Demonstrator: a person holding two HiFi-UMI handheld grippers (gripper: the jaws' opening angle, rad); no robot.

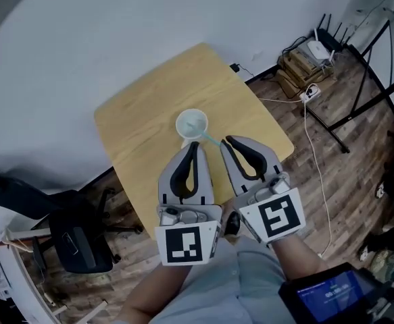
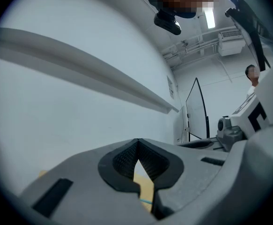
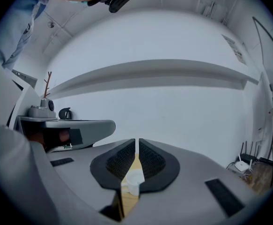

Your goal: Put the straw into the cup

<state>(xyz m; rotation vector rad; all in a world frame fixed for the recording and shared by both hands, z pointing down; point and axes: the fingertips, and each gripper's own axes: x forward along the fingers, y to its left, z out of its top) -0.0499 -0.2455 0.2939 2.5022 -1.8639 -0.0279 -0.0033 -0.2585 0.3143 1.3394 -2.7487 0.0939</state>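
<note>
A white cup (image 1: 192,124) stands near the middle of the wooden table (image 1: 146,110). A thin teal straw (image 1: 209,139) leans out of it toward the lower right. The straw's outer end stops just short of my right gripper (image 1: 226,140), which is shut. In the right gripper view only a narrow slit shows between the pads (image 3: 148,161), with the cup (image 3: 135,179) seen through it and no straw. My left gripper (image 1: 195,144) is shut and holds nothing, its tip beside the cup's near rim. A short bit of straw (image 2: 146,201) shows below its jaws.
A black office chair (image 1: 82,238) sits at the table's left. On the wood floor to the right are a white cable with a power strip (image 1: 309,93), a router (image 1: 316,48) on boxes and black stand legs (image 1: 359,106). A lit screen (image 1: 326,295) is bottom right.
</note>
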